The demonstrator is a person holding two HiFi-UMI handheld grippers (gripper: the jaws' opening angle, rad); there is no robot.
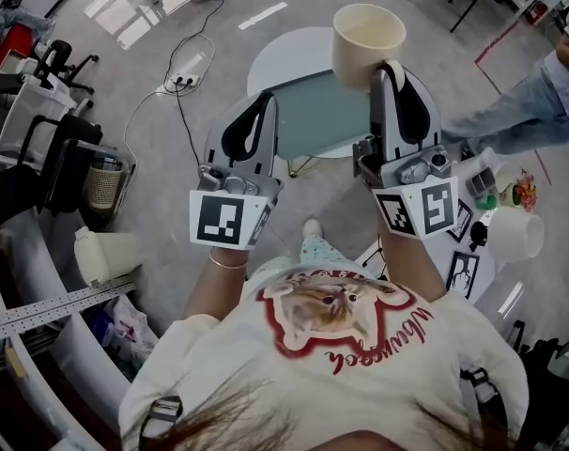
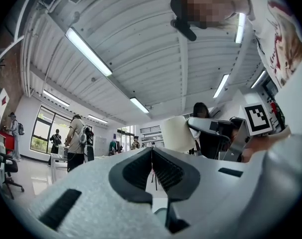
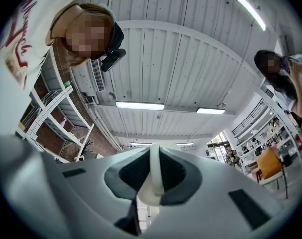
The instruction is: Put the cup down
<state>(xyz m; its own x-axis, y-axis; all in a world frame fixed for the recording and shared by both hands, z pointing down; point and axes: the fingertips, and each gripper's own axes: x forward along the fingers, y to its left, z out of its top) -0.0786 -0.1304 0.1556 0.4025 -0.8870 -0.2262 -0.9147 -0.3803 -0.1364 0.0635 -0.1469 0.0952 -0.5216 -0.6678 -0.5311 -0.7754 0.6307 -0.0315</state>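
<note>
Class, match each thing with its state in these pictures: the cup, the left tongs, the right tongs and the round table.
Things:
1 cup
2 left tongs
3 right tongs
4 round table

States:
A shut with nothing between
B standing on the floor below
C held aloft by its handle
D shut on the cup's handle

Pairs: 1-C, 2-A, 3-D, 4-B

**Desk:** How much of the cup (image 1: pixel 368 45) shows?

**Photographer:** In the head view, the right gripper (image 1: pixel 391 71) hides the gripped part behind its fingers. In its own view, only a cream strip shows between the pads.

**Desk:** Beyond the fingertips?

**Photographer:** The round table (image 1: pixel 284 59) is partly covered, also by the left gripper (image 1: pixel 266 100). A bystander (image 1: pixel 533 101), right of the fingers, is cropped by the edge.
</note>
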